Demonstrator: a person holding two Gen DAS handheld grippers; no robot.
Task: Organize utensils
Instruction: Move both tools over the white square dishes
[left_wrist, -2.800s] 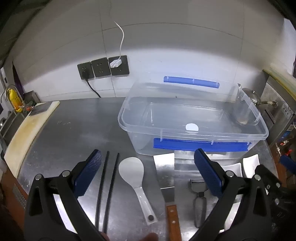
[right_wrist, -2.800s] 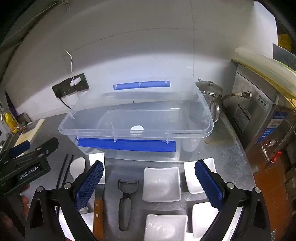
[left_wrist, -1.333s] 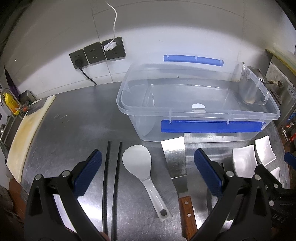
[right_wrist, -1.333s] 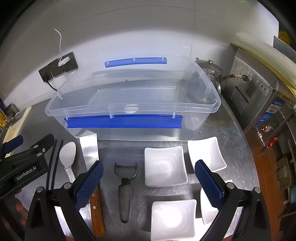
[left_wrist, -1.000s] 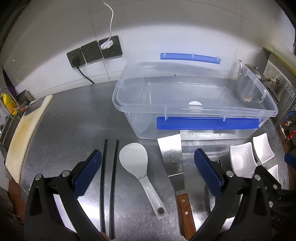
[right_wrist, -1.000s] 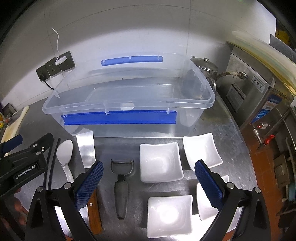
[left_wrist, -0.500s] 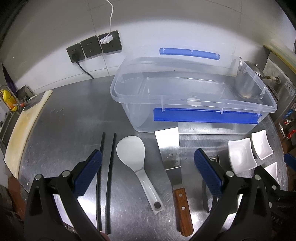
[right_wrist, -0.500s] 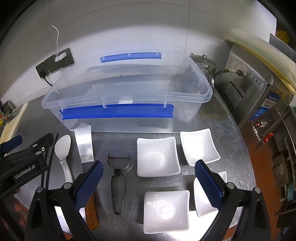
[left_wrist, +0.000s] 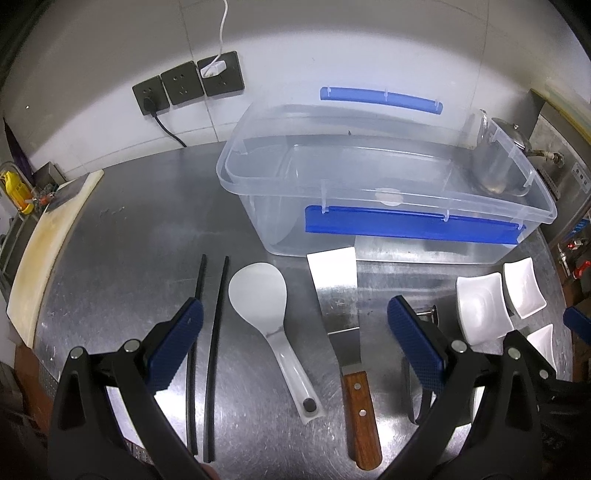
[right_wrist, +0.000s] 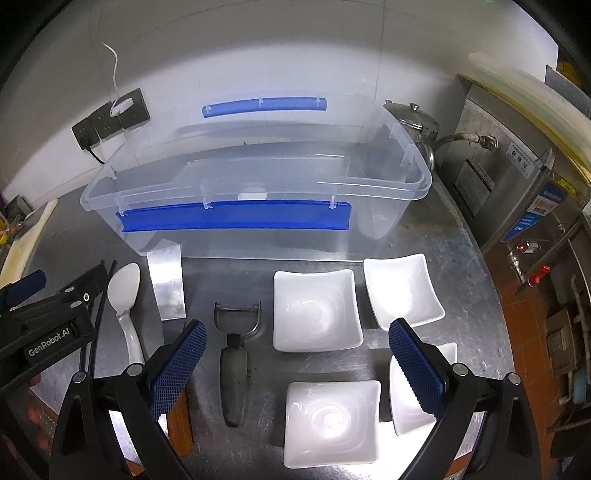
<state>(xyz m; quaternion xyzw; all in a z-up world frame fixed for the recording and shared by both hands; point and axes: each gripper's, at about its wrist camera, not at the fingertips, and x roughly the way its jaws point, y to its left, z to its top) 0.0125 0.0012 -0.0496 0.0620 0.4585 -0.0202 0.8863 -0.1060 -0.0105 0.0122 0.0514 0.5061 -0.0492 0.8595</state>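
Note:
On the steel counter (left_wrist: 140, 229) lie two black chopsticks (left_wrist: 216, 325), a white rice paddle (left_wrist: 258, 291) and a metal spatula (left_wrist: 334, 280) with a wooden handle, side by side in front of a clear plastic bin (left_wrist: 369, 177) with blue handles. My left gripper (left_wrist: 295, 343) hovers open above the paddle and spatula. In the right wrist view a black peeler (right_wrist: 234, 354) lies left of several white square dishes (right_wrist: 316, 310). My right gripper (right_wrist: 297, 365) is open above the peeler and dishes, holding nothing. The bin (right_wrist: 258, 184) looks empty.
A cutting board (left_wrist: 48, 240) runs along the counter's left edge. Wall sockets (left_wrist: 188, 86) with a cable sit behind. A steel kettle (right_wrist: 415, 122) and a metal appliance (right_wrist: 509, 177) stand at the right. The counter's right edge drops to a tiled floor (right_wrist: 532, 332).
Both grippers have risen and drawn back, so the utensils, dishes and bin show from higher up. Nothing on the counter has moved.

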